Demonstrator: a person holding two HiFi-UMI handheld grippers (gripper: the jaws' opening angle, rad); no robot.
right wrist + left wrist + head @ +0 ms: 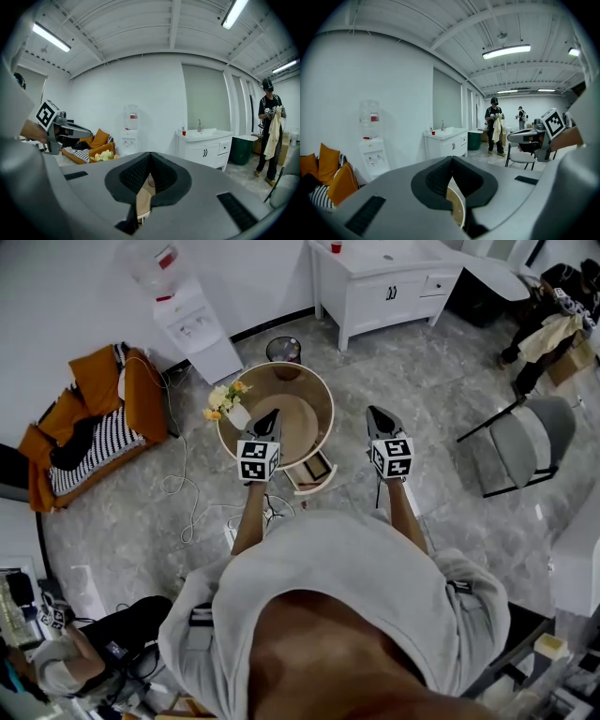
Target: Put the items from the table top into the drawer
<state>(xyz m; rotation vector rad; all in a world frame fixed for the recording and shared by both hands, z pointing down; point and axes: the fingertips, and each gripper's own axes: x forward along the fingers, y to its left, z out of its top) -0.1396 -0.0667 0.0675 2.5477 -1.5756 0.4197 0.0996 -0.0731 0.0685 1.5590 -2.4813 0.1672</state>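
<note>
Your left gripper (273,414) hung over the round tabletop (309,401) and your right gripper (374,411) past its right edge, both with jaws pressed together on nothing. Only a vase of flowers (231,405) stood on the tabletop, at the left edge. The drawer (312,472) sat pulled out below the near edge. Closed jaws could knock that smooth, white, rounded vase over, and its glossy wall looked likely to slip. The soft yellow and white blooms might snag on the shallow, boxy drawer. The top was wood-toned with a pale rim.

Left claw (452,161) closed, empty — water cooler (371,140) beyond.
</note>
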